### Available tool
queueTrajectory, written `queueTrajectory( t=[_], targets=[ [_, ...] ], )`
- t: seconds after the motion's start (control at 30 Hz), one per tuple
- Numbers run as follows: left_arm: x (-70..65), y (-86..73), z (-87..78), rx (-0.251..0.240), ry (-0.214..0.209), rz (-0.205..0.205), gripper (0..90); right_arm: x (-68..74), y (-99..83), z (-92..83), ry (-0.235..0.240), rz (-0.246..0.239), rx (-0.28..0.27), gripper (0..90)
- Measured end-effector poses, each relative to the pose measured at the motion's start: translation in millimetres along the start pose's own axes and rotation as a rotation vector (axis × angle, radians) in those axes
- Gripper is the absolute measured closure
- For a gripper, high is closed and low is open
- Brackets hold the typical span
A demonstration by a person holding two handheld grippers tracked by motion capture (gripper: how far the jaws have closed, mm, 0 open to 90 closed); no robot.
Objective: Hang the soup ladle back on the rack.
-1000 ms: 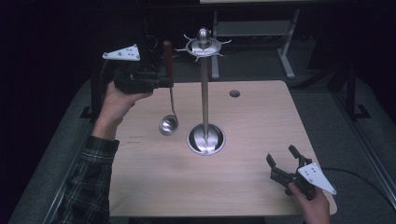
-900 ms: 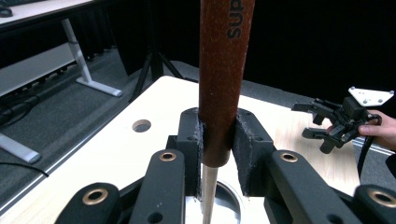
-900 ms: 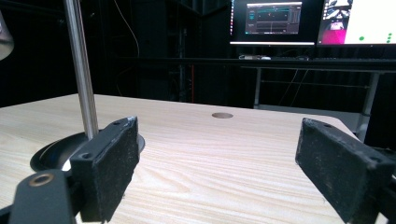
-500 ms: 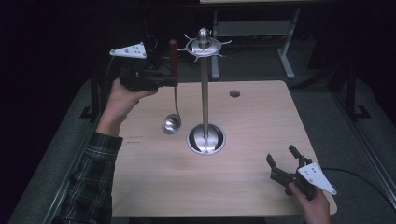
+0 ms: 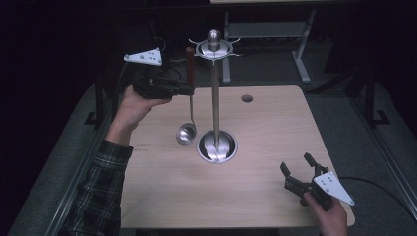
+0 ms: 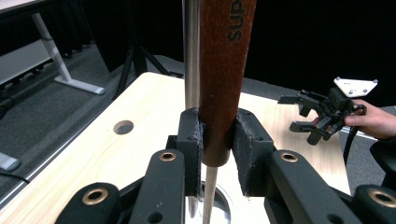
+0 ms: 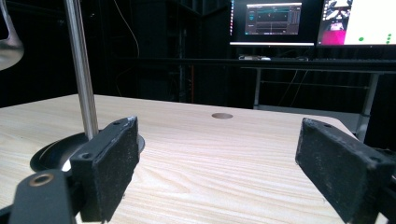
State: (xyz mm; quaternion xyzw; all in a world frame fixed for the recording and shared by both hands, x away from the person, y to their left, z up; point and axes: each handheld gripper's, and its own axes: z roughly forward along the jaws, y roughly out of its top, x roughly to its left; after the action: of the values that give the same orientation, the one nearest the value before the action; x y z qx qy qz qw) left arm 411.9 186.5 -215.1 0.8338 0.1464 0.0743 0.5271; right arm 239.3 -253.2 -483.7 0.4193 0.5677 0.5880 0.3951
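A ladle (image 5: 186, 132) with a red-brown wooden handle (image 6: 223, 70) hangs upright in my left gripper (image 5: 188, 90), which is shut on the handle, held above the table's left part. Its steel bowl hangs just above the wood, left of the stand's base. The steel utensil stand (image 5: 215, 98) rises from a round base (image 5: 217, 146) at the table's middle, with hooks around its top (image 5: 214, 46). The handle's top is level with the hooks, just left of them. My right gripper (image 5: 298, 168) rests open near the front right corner, pads (image 7: 109, 163) wide apart with nothing between them.
The light wooden table (image 5: 275, 128) has a round cable hole (image 5: 247, 98) at the back right. Dark floor and a desk frame (image 5: 300, 54) lie beyond. Monitors (image 7: 273, 21) glow in the right gripper view. A plaid sleeve (image 5: 98, 191) comes in at the lower left.
My left gripper has lifted the ladle and carried it right, closer to the stand's top; the bowl has risen off the table. The right gripper has stayed still.
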Motion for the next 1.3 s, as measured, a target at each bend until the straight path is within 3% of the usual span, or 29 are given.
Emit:
queueTrajectory(
  t=[0.33, 0.7, 1.0, 1.3],
  targets=[
    [-1.6, -0.9, 7.9, 0.002, -0.01, -0.002, 73.7, 0.1, 0.0, -0.2, 0.001, 0.003, -0.001, 13.0],
    [-3.5, -4.1, 3.1, 0.002, 0.002, 0.001, 70.2, 0.2, 0.0, -0.2, 0.001, 0.001, -0.002, 13.0],
    [-6.7, -13.0, -9.1, 0.014, 0.044, -0.012, 55.4, 0.1, 0.0, -0.1, 0.007, 0.0, -0.001, 13.0],
    [-17.5, -36.8, -23.3, 0.035, 0.117, -0.048, 39.4, -1.1, 0.0, -0.3, 0.012, 0.013, 0.0, 13.0]
  ],
)
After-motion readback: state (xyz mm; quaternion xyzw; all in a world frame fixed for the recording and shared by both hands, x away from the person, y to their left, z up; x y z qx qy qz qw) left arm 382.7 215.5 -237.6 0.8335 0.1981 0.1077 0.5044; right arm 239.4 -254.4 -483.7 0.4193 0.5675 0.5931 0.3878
